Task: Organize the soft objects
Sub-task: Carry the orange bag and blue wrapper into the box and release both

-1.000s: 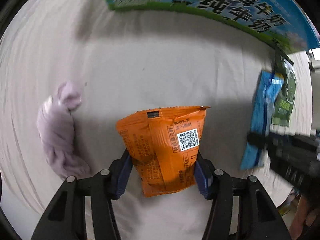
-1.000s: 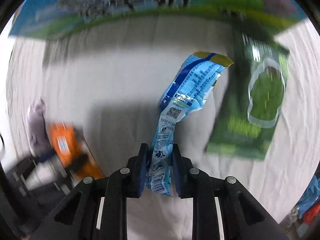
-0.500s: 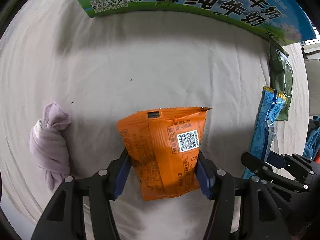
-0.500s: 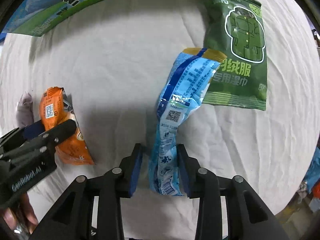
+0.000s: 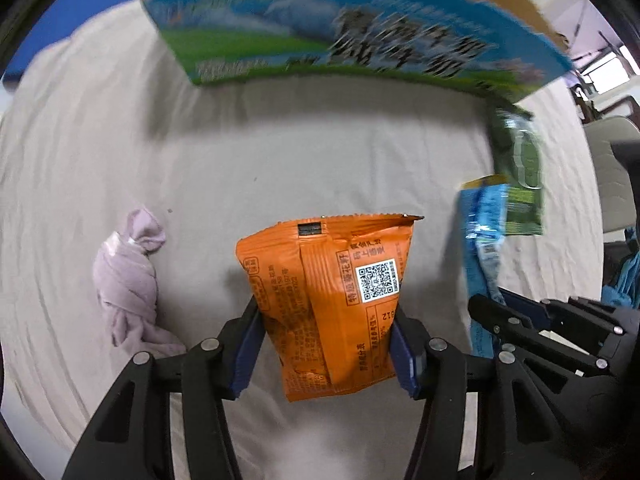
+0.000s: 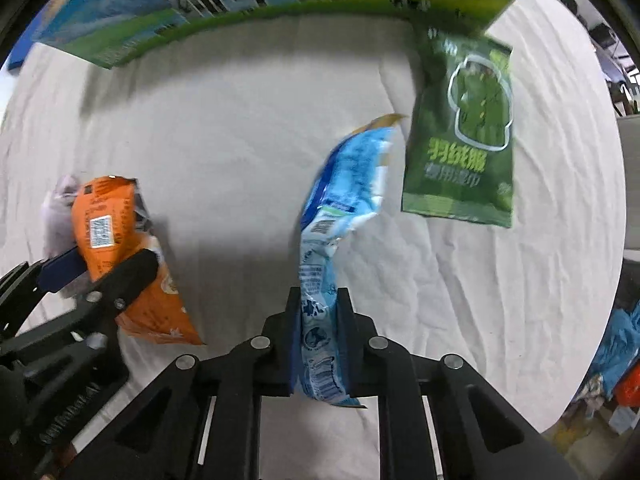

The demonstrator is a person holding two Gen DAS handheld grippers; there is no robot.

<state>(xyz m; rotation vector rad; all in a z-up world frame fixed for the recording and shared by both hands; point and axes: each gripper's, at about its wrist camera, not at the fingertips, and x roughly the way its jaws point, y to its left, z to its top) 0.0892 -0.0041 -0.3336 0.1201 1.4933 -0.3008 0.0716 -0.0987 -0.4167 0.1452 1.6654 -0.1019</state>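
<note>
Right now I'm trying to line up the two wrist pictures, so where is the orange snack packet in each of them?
Left wrist view: the orange snack packet sits at centre, clamped between the left gripper fingers.
Right wrist view: it is at the left edge, held above the cloth.
Shared landmark: the green wipes pack, right of the packet in both.
</note>
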